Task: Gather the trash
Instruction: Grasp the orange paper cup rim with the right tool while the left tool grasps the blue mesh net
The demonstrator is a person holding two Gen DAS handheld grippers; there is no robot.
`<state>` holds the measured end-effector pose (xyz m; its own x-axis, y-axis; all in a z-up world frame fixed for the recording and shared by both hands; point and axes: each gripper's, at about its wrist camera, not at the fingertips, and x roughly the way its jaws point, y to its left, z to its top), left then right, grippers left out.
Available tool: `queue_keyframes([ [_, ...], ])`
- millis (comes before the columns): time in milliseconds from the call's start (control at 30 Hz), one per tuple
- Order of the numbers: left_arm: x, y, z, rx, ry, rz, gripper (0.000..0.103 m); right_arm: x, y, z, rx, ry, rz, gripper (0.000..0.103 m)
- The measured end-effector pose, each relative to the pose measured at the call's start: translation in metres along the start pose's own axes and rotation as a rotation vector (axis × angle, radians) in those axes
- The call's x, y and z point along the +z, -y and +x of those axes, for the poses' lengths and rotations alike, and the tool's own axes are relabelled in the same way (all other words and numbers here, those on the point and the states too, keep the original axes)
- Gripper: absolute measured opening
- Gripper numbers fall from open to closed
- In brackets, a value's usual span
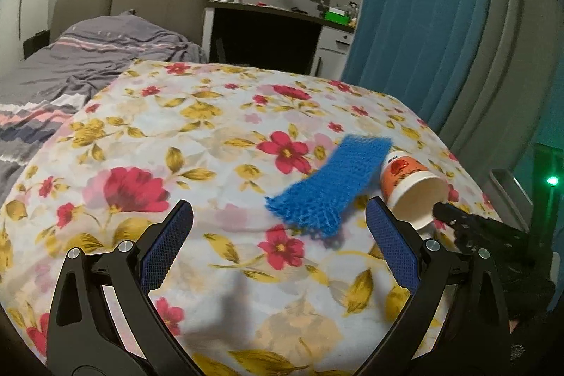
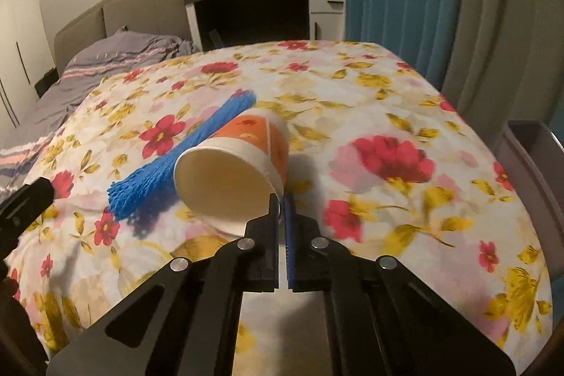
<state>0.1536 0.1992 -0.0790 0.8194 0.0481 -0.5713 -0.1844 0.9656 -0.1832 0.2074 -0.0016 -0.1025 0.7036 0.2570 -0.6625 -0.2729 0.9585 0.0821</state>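
On flowered worktop (image 2: 387, 115), paper cup (image 2: 232, 168) lying on its side, mouth toward the cameras, touching blue foam net (image 2: 183, 161) at its left. Right tongs (image 2: 281, 199) pinched shut on the cup's rim, one finger inside the mouth, the other outside against the wall. Left tongs (image 1: 278, 224) spread wide, empty, hovering low just short of the net's near end.

Risks from here, as judged: thin rim held only at the edge, so likely to crush or slip free if lifted fast or twisted. Net resting against the cup, so liable to be dragged or flicked off the worktop when the cup rises. Left tongs near the cup too, so a clash with the right tongs possible if both close in together. Grey bin (image 2: 535, 164) at far right edge, well apart; a long carry on a weak pinch.
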Motion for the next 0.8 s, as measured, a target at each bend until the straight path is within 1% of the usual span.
queue_keyframes([
  [133,0.000,0.013,0.013,-0.010,-0.029,0.023,0.097,-0.003,0.018,-0.016,-0.007,0.037,0.026,0.004],
  [267,0.003,0.021,0.036,-0.016,-0.077,0.035,0.097,-0.008,0.032,-0.028,0.003,0.051,0.046,0.004],
  [467,0.009,0.022,0.075,0.014,-0.155,0.033,0.097,-0.014,0.045,-0.034,0.008,0.057,0.058,0.004],
  [600,0.012,0.028,0.087,0.025,-0.180,0.060,0.096,-0.016,0.053,-0.035,0.008,0.054,0.074,0.004],
  [667,0.013,0.033,0.094,0.030,-0.206,0.081,0.093,-0.016,0.056,-0.035,0.009,0.052,0.080,0.004],
  [733,0.012,0.036,0.100,0.034,-0.231,0.090,0.087,-0.016,0.059,-0.035,0.011,0.051,0.087,0.004],
  [767,0.012,0.036,0.104,0.035,-0.249,0.093,0.082,-0.016,0.060,-0.036,0.012,0.051,0.089,0.004],
  [800,0.011,0.037,0.108,0.035,-0.269,0.097,0.074,-0.017,0.060,-0.036,0.014,0.051,0.091,0.004],
])
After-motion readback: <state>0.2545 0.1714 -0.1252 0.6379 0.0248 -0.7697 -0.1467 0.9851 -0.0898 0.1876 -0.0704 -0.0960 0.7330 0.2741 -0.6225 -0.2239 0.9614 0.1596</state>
